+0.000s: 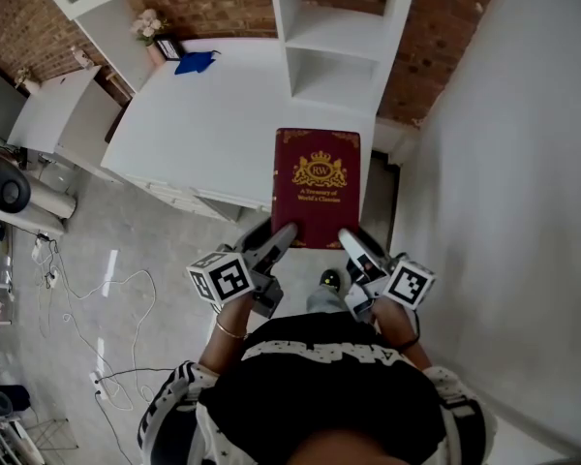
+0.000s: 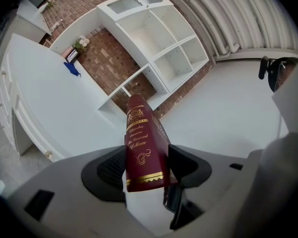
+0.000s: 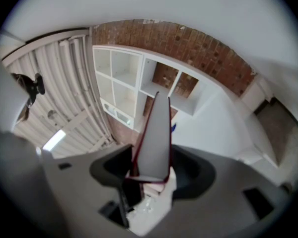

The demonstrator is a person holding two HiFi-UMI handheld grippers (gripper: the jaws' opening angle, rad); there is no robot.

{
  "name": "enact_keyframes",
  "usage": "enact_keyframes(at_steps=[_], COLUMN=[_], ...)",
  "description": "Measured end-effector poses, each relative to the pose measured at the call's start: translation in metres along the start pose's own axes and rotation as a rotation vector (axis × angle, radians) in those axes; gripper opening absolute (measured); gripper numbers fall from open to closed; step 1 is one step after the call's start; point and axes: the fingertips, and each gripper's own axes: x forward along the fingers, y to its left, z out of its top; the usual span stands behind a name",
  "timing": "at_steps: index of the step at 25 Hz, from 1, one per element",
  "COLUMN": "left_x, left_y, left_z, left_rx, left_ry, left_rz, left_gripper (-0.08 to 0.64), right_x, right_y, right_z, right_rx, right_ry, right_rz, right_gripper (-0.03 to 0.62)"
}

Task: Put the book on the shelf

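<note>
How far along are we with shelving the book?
Done: the red book is picked up, with the left gripper shut on its spine side and the right gripper on its page edge. In hand: it is held cover up near the white desk's front edge, short of the white shelf unit. Left: carry it forward, slide it into a compartment (those in view look bare), and release.

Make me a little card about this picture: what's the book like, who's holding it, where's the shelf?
book: dark red, gold crest on cover
left gripper: shut on the book's spine side
right gripper: shut on the book's page side
shelf: white, by the brick wall, beyond the book
table: white, under the shelf
</note>
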Motion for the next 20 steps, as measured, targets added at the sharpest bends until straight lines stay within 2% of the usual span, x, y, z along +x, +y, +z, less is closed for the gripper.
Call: enact_keyframes(at_steps=[14,20], left_x=[0.005,0.065], left_y=[-0.003,-0.002], left_z=[0.005,0.012], left_rx=[0.02,0.012], left_ry=[-0.004,0.0], left_rz=[0.025,0.042], left_gripper=[0.282,0.282], right_x=[0.003,0.009], right_y=[-0.003,-0.035], right_z=[0.006,0.057], right_rx=[0.018,0.032], right_ry=[-0.005,0.005], right_rz=[0.024,0.026], right_gripper=[0.264,0.264])
